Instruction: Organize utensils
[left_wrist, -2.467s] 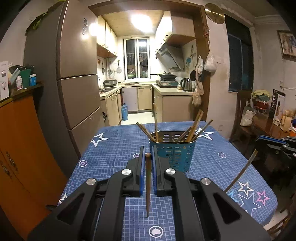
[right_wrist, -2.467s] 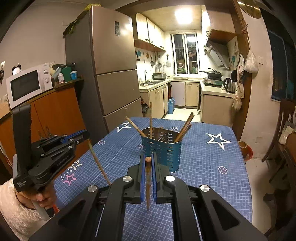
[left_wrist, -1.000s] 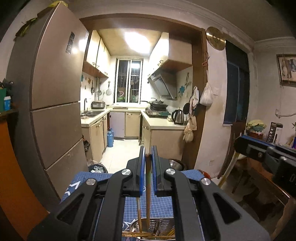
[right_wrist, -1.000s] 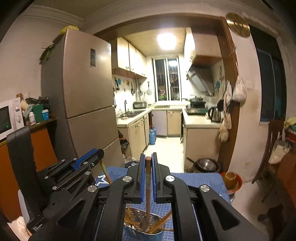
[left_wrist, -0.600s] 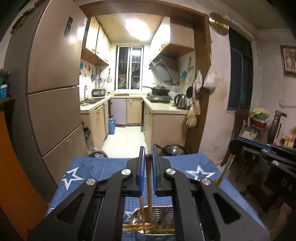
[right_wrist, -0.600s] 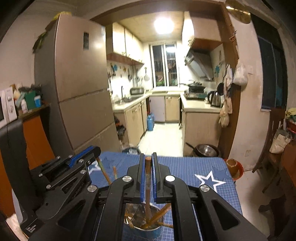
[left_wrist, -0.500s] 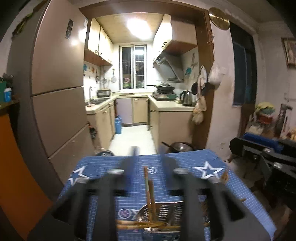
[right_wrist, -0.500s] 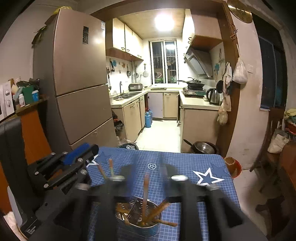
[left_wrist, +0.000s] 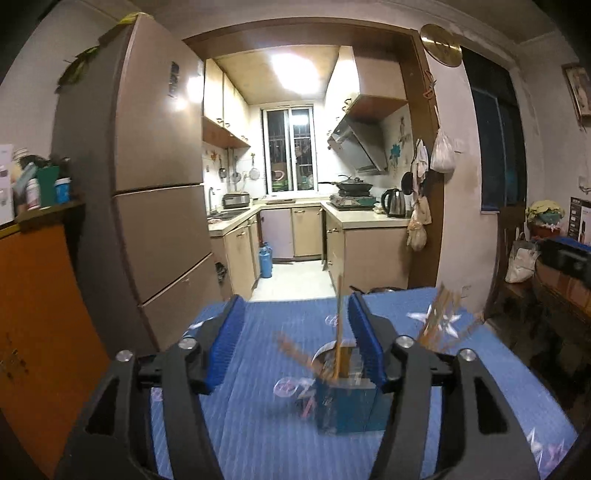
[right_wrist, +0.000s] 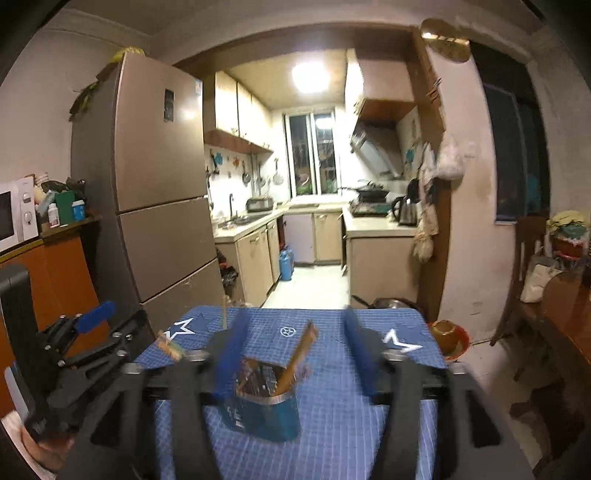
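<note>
A teal perforated utensil holder (left_wrist: 347, 404) stands on the blue star-patterned tablecloth (left_wrist: 258, 424), with several wooden chopsticks (left_wrist: 338, 332) sticking out of it. My left gripper (left_wrist: 295, 332) is open and empty, above and just behind the holder. In the right wrist view the same holder (right_wrist: 264, 410) with chopsticks (right_wrist: 301, 350) sits below my right gripper (right_wrist: 291, 343), which is open and empty. The left gripper also shows in the right wrist view (right_wrist: 85, 347) at the left edge. Both views are blurred by motion.
A tall fridge (left_wrist: 147, 206) stands left of the table, beside an orange cabinet (left_wrist: 33, 314). The kitchen doorway lies beyond the table's far edge. A wooden side table (right_wrist: 565, 314) and a chair stand to the right. A bowl (right_wrist: 448, 338) sits on the floor.
Both grippers carried a chopstick over the holder, then opened and dropped it in. Both are now open and empty and have pulled back a little.
</note>
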